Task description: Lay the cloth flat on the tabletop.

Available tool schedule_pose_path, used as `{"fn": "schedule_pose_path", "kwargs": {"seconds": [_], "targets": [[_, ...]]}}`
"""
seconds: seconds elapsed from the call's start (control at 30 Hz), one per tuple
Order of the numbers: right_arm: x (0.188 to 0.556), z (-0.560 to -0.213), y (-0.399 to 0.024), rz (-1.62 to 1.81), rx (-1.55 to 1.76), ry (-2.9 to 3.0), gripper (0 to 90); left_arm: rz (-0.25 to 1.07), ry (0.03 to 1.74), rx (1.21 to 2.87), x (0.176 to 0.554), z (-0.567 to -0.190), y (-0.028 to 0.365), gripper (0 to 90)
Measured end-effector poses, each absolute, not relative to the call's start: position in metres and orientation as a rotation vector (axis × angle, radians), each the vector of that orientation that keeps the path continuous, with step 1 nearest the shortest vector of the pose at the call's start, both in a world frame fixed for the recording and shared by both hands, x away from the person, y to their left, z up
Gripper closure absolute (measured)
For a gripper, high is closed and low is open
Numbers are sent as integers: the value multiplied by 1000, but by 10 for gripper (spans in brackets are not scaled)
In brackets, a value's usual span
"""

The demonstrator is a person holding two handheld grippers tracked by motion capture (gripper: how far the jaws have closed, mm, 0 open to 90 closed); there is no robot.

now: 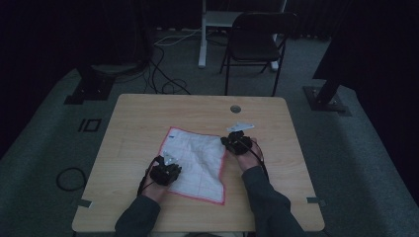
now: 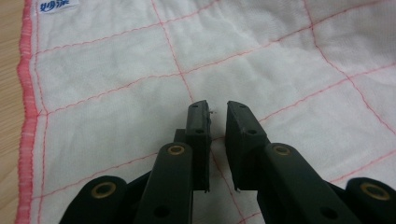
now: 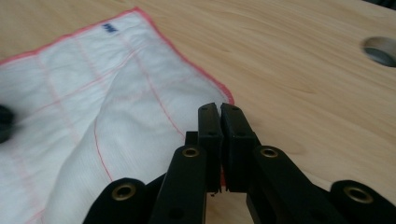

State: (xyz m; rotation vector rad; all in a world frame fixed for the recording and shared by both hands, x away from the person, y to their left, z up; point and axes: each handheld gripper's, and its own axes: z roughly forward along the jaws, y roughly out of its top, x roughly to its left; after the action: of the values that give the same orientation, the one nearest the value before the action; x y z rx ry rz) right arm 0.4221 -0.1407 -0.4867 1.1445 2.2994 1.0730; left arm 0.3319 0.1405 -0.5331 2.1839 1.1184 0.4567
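White square cloth with pink grid lines and pink hem (image 1: 197, 160) lies spread mid-table on the light wooden table (image 1: 138, 118). Left gripper (image 2: 217, 109) over its near-left part — jaws slightly apart, nothing between them. Right gripper (image 3: 219, 109) at the cloth's right edge — jaws almost closed, pinching the hem, with the cloth ridged up beside them.

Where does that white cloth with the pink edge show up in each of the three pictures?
High view: the cloth lies mid-table between both hands.
Left gripper view: the cloth spreads under the fingers, pink hem at left.
Right gripper view: the cloth sits left of the fingers.
Shared landmark: its blue label near the hem.
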Motion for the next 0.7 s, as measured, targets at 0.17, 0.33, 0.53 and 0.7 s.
{"fn": "schedule_pose_path", "kwargs": {"seconds": [0.17,0.33,0.53,0.7], "targets": [[428,-488,-151,1020,1158,2282,879,444,1096,2189,328,-534,134,801],[429,-491,-155,1000,1177,2263,769,438,1082,2194,326,-534,131,800],[422,-493,-154,1028,1179,2272,744,433,1088,2185,325,-534,130,796],[403,-505,-144,1051,1144,2336,702,427,1082,2182,323,-534,129,790]]}}
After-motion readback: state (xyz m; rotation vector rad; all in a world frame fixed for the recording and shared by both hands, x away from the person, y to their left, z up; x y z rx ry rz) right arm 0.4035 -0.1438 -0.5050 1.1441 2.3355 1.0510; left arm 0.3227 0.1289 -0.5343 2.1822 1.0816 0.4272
